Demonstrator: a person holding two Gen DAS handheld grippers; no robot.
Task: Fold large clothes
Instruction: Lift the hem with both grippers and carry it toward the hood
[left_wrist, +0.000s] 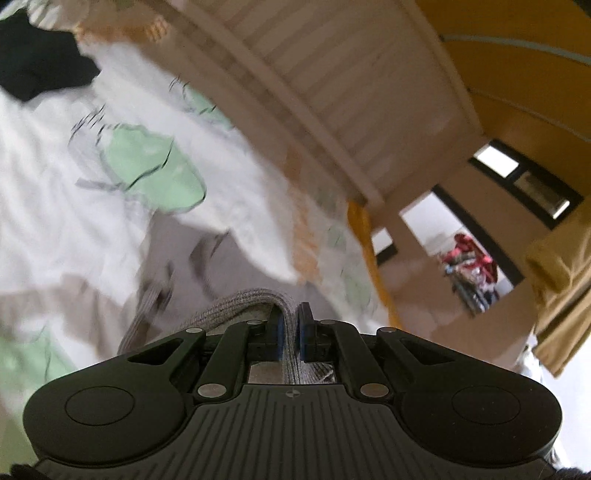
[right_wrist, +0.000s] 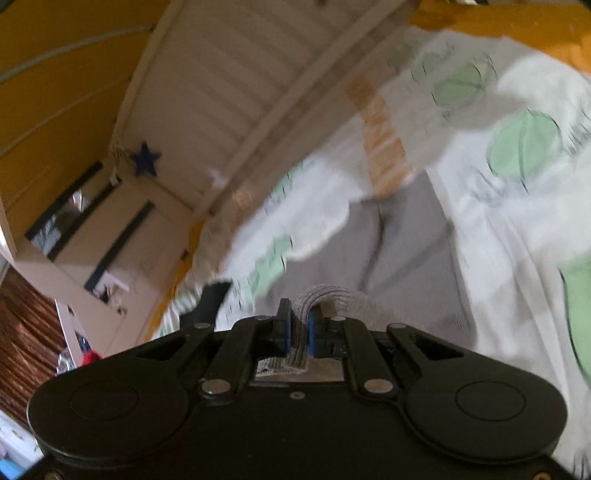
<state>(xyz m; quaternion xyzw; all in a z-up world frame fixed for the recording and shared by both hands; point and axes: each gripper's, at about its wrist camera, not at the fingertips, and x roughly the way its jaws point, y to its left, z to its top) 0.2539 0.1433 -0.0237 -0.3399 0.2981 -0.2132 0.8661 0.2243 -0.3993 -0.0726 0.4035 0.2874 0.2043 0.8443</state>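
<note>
- Left gripper (left_wrist: 290, 325): its jaws are clamped on a ribbed hem of the grey garment (left_wrist: 236, 266); the cloth passes between the blue pads and hangs down behind them.
- Right gripper (right_wrist: 299, 328): its jaws pinch another ribbed edge of the same grey garment (right_wrist: 402, 236), with a folded bit of cloth and a small label showing just behind the fingers.
- From each gripper the grey garment stretches away onto the bed; most of it lies on the sheet (left_wrist: 74, 199), just past the fingertips. Both views are blurred, so its folds are hard to read.
- The sheet is white with green patches and thin dark line drawings; a band of orange stripes (right_wrist: 384, 147) crosses it near the far edge.
- In the left view a black cloth (left_wrist: 40, 62) lies on the sheet at the far left.
- In the right view a dark item (right_wrist: 210, 299) lies at the bed's edge, left of the gripper; what it is cannot be told.
- Beyond the bed stands a white slatted headboard (left_wrist: 332, 74), which bears a blue star (right_wrist: 145, 158) in the right view.
- Farthest back are orange walls (left_wrist: 517, 85) and a window (left_wrist: 524, 181).
</note>
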